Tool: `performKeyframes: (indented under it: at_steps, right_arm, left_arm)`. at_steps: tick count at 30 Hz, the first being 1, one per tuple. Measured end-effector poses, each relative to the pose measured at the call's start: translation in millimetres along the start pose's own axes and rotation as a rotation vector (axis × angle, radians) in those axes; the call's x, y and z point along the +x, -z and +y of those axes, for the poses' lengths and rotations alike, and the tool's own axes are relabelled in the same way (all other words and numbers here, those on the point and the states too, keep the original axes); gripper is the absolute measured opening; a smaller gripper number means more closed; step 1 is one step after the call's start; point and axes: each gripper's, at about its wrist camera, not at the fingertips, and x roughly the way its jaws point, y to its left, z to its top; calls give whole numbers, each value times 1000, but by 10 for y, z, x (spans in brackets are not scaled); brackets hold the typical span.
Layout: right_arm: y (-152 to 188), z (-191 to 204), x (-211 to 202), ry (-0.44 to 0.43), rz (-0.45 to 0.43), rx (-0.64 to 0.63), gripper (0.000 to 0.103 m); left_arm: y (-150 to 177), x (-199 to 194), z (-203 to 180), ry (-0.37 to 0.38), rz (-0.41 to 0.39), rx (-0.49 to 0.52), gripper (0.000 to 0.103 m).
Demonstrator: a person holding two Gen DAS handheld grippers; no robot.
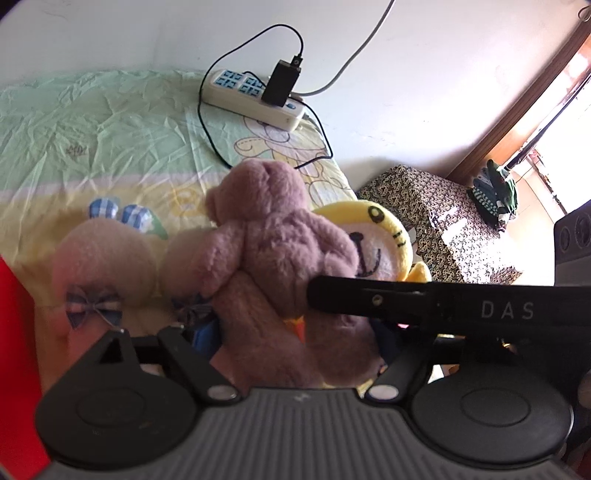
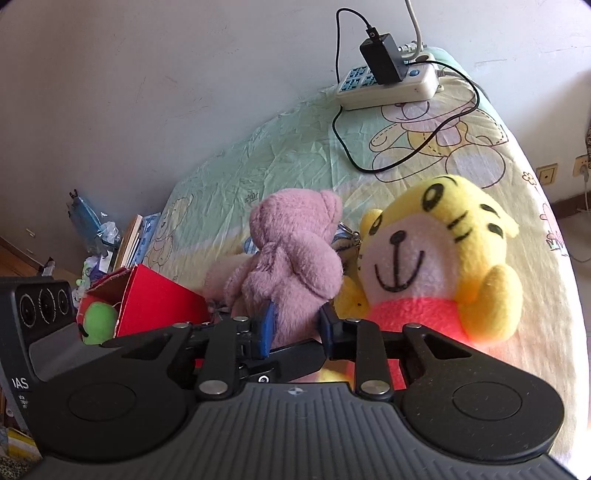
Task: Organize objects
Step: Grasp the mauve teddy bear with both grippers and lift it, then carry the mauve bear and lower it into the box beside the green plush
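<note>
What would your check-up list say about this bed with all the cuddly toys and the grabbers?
Surface: wrinkled cartoon-print bed sheet, toys lying on it.
Job's things: purple bear; yellow tiger plush beside it; red box holding a green toy.
Clutter: beige plush with checked bows, left of the bear in the left wrist view.
Grippers: left gripper and right gripper both have their fingers closed on the purple bear's lower part.
Cables: black cable from a charger in the power strip loops over the sheet; grey cable runs up the wall.
Surroundings: white wall, patterned cover, books.
</note>
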Motion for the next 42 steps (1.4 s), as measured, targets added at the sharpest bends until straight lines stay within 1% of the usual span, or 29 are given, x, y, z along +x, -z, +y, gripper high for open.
performKeyframes:
  at_steps: [8,16,22,26,31,35,37,42]
  right_arm:
    - [133,159,-112,-36,-15,-43,28]
    - [294,399,-380,-83,-63,-90,28]
    - [426,583,-541,-113,-104,-129,28]
    - [497,757,-569,-144,-124,-167,28]
    - [507,985,-474,-199,-121,-198,28]
    - [533,1272,-325,-233,-125,-233,28]
    - [541,1433,-219,-238,-132,-250,28]
    - [579,1836,121,-249,-117,-284,28]
  left_arm:
    - [138,-285,-155,-82,-54,80,75]
    - [344,-746,-413,-147,-152,168,75]
    - [501,-1031,-529,-176,-214,188,75]
    - [581,-1221,-578,-211,-257,199,75]
    - [670,-1499,-493,-258,-305,181,75]
    - [716,-1759,-336,-295,-341,165,75]
    - [716,-1888,-223,-308,-357,165,75]
    - [720,-2210,155,-333,-370,158,75]
